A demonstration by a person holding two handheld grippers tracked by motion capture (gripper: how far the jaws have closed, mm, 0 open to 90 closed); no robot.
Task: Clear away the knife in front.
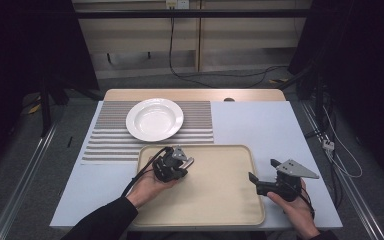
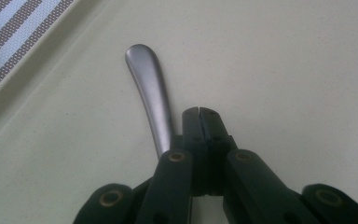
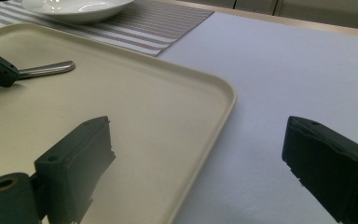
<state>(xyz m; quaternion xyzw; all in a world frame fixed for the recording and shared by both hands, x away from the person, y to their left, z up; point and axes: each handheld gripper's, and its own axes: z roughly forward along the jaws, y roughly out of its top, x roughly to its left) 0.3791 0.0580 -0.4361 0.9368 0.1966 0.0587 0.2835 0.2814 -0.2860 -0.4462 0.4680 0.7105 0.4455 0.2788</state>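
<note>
Left gripper [image 1: 186,161], left of frame centre over the beige tray [image 1: 230,210], jaws closed beside a metal handle [image 2: 150,93]. Right gripper [image 1: 262,170], lower right, jaws wide, straddling tray's right rim.

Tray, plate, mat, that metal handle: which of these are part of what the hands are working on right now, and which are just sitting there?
In play:
- metal handle, beside the left gripper's shut jaws; hold unclear
- beige tray underneath it

Sitting by:
- white plate
- striped mat under the plate
- right gripper, open, at the tray's edge

Soft even overhead light, dark surroundings
</note>
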